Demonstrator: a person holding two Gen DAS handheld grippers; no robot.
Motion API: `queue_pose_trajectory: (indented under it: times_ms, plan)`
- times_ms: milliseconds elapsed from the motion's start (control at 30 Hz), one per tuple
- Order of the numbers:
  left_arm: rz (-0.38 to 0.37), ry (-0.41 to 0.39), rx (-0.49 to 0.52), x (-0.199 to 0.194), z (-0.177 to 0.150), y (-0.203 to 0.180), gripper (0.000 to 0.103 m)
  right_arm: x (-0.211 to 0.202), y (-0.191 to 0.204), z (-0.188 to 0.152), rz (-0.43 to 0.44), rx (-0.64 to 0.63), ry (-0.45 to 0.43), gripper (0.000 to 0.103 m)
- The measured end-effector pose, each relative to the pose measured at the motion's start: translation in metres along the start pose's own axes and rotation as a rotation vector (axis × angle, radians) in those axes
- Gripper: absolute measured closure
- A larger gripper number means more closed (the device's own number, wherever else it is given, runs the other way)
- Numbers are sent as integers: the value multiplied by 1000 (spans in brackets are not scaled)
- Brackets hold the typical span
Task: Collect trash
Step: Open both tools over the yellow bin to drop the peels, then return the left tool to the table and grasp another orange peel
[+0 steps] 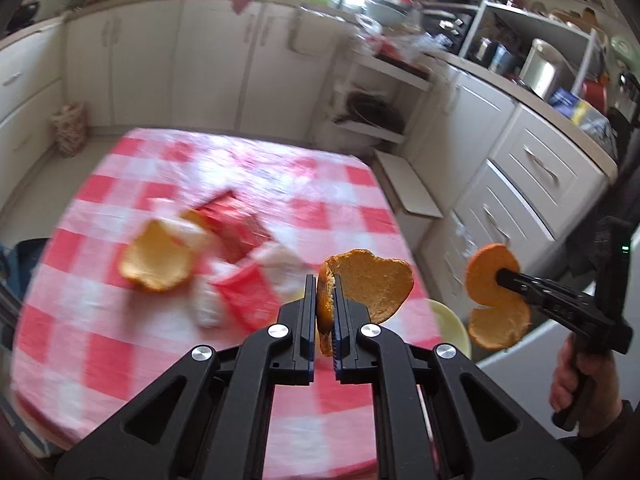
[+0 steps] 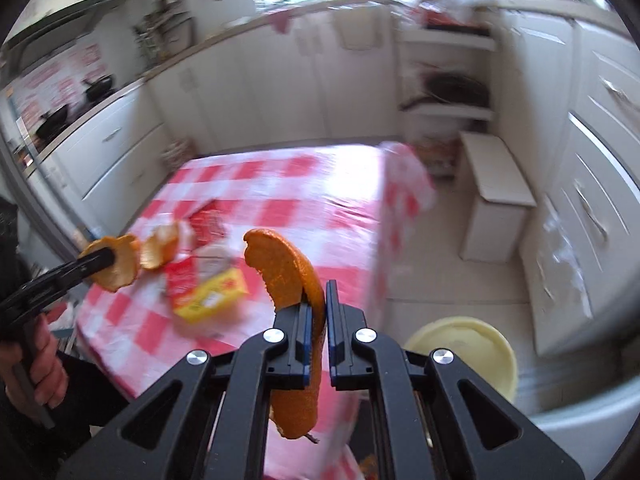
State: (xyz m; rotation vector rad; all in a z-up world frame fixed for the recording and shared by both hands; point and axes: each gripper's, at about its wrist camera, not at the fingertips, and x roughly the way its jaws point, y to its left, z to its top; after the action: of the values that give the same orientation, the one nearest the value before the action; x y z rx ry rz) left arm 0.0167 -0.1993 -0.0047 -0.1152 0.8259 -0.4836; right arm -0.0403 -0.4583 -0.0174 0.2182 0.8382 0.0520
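My left gripper (image 1: 323,292) is shut on a piece of orange peel (image 1: 372,280) and holds it above the checked table (image 1: 120,344). My right gripper (image 2: 318,300) is shut on another orange peel (image 2: 288,272), held off the table's right side; it shows in the left wrist view (image 1: 496,300) too. A third peel (image 1: 156,260) lies on the table beside red wrappers (image 1: 240,224), white crumpled paper (image 1: 280,264) and a yellow-red box (image 2: 208,292). A pale yellow bin (image 2: 464,344) stands on the floor below the right gripper.
White kitchen cabinets (image 1: 540,176) run along the back and right. A white step stool (image 2: 496,196) stands on the floor right of the table. An open shelf with pans (image 1: 372,112) is behind the table. The view is motion-blurred.
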Motion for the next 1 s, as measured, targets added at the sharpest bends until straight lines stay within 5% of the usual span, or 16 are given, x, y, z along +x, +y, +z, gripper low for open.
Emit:
queue_pose_trajectory:
  times_ms: [200, 267, 500, 600, 733, 867, 1000]
  plan:
    - [-82, 135, 57, 72, -26, -98, 97, 53, -80, -30, -155, 175, 177, 94]
    - [-90, 187, 51, 100, -34, -122, 97, 61, -106, -35, -168, 298, 225, 65]
    - [-67, 385, 65, 201, -59, -191, 96, 2, -144, -18, -201, 496, -10, 48]
    - [-61, 493, 94, 238, -70, -212, 82, -12, -139, -7, -163, 489, -74, 47]
    - [-59, 447, 113, 229, -63, -219, 54, -18, -135, 9, -157, 464, -136, 46]
    - [-62, 339, 116, 178, -40, -192, 47, -28, -121, 21, -151, 437, -193, 38]
    - [17, 208, 134, 121, -18, -141, 36, -25, -96, 32, -108, 389, -207, 38]
